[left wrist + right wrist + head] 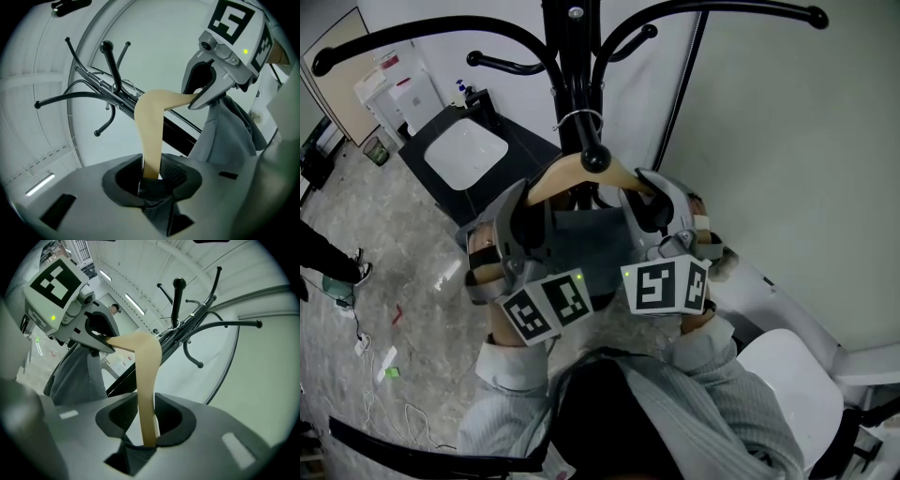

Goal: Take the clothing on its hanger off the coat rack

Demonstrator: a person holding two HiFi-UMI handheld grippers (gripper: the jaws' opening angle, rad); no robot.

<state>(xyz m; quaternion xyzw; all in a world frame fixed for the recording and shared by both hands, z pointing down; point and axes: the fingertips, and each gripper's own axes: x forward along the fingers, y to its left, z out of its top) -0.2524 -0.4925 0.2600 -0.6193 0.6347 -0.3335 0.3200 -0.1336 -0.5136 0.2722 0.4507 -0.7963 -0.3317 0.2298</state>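
Note:
A wooden hanger point(572, 173) hangs by its wire hook point(578, 120) on the black coat rack point(572, 56), with a grey garment point(586, 239) draped below it. My left gripper point(520, 220) is shut on the hanger's left arm point(150, 126), which runs between the pads together with a bit of cloth point(157, 206). My right gripper point(647, 211) is shut on the right arm point(147, 376). Each gripper view shows the other gripper clamped at the far end, the right gripper point(206, 89) and the left gripper point(93, 336). The rack's curved pegs point(112, 89) point(187, 319) stand just behind.
A dark counter with a white basin point(467, 150) stands at the back left. A white chair point(787, 384) is at my lower right beside the wall. A person's leg point(328, 262) shows at the left edge, with cables and scraps point(384, 366) on the floor.

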